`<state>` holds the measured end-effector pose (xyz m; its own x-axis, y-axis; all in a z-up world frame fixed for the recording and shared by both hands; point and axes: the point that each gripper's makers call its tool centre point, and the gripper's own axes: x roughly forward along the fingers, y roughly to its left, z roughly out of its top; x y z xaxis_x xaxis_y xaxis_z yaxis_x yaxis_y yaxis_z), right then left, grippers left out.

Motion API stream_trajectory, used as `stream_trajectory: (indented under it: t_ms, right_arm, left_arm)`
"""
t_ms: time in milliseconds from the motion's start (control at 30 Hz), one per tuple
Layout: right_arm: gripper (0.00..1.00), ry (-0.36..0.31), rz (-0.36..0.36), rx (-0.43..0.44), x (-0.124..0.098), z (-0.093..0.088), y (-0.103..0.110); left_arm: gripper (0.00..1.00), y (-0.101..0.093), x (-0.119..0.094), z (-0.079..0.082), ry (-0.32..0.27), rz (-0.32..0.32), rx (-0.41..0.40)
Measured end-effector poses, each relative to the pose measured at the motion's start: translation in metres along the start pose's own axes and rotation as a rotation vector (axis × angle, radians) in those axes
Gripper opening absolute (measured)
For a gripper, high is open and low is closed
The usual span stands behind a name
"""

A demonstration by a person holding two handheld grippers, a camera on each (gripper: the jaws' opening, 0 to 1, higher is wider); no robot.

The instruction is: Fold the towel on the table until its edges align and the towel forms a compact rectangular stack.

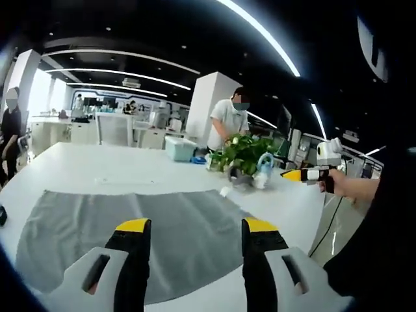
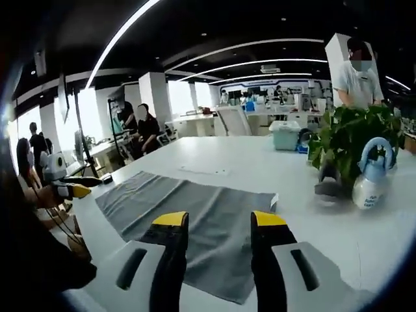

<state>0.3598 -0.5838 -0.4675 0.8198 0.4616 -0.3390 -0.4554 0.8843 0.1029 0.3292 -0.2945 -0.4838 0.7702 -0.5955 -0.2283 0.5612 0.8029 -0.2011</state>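
Note:
A grey towel [image 1: 130, 227] lies spread flat on the white table [image 1: 97, 162]. My left gripper [image 1: 196, 227] hovers above the towel's near edge, open, with only cloth showing between its yellow-tipped fingers [image 1: 133, 226]. At the right of this view, a hand holds my right gripper [image 1: 305, 174] up off the table's right end. In the right gripper view the towel [image 2: 195, 208] stretches to the left, and my right gripper [image 2: 220, 221] hangs open over its near corner. The left gripper [image 2: 68, 190] shows at the far left, beyond the table [image 2: 260, 162].
A potted plant [image 1: 244, 153] and a pale blue spray bottle [image 2: 370, 182] stand past the towel's far corner. A box with a teal lid [image 1: 180, 148] sits behind them. A small white object [image 2: 273, 201] lies at the towel's corner. A person stands at the table's far side.

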Motion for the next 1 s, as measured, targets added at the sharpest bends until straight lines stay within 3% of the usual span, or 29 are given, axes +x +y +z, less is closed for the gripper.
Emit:
stream_trajectory:
  t_ms: [167, 300, 367, 433, 533, 633, 700, 833, 1000]
  right_arm:
    - [0.35, 0.032, -0.015, -0.014, 0.002, -0.003, 0.0]
    - [0.35, 0.007, -0.029, 0.008, 0.009, 0.011, 0.004]
    - [0.36, 0.012, -0.028, 0.016, 0.009, 0.018, 0.01]
    - [0.33, -0.033, -0.032, -0.027, 0.012, 0.028, 0.014]
    - [0.33, 0.004, -0.048, 0.022, 0.024, 0.02, 0.014]
    - [0.36, 0.005, -0.045, 0.016, 0.032, 0.018, 0.024]
    - [0.32, 0.082, -0.05, 0.023, 0.033, 0.003, 0.027]
    - [0.33, 0.11, -0.083, 0.034, 0.033, -0.006, 0.022]
    - [0.34, 0.139, -0.148, -0.016, 0.027, -0.004, 0.013]
  left_arm:
    - [0.59, -0.001, 0.003, 0.013, 0.007, -0.042, 0.057]
    - [0.58, 0.005, 0.001, 0.02, 0.0, -0.049, 0.084]
    - [0.58, 0.007, 0.001, 0.021, 0.01, -0.06, 0.057]
    - [0.58, 0.008, 0.0, 0.025, -0.004, -0.079, 0.077]
    - [0.58, 0.015, -0.003, 0.028, -0.008, -0.081, 0.072]
    - [0.58, 0.018, -0.009, 0.031, -0.01, -0.09, 0.068]
    - [0.59, 0.021, -0.013, 0.031, 0.003, -0.081, 0.091]
    - [0.59, 0.026, -0.021, 0.033, 0.004, -0.073, 0.114]
    - [0.58, 0.025, -0.025, 0.034, -0.028, -0.14, 0.074]
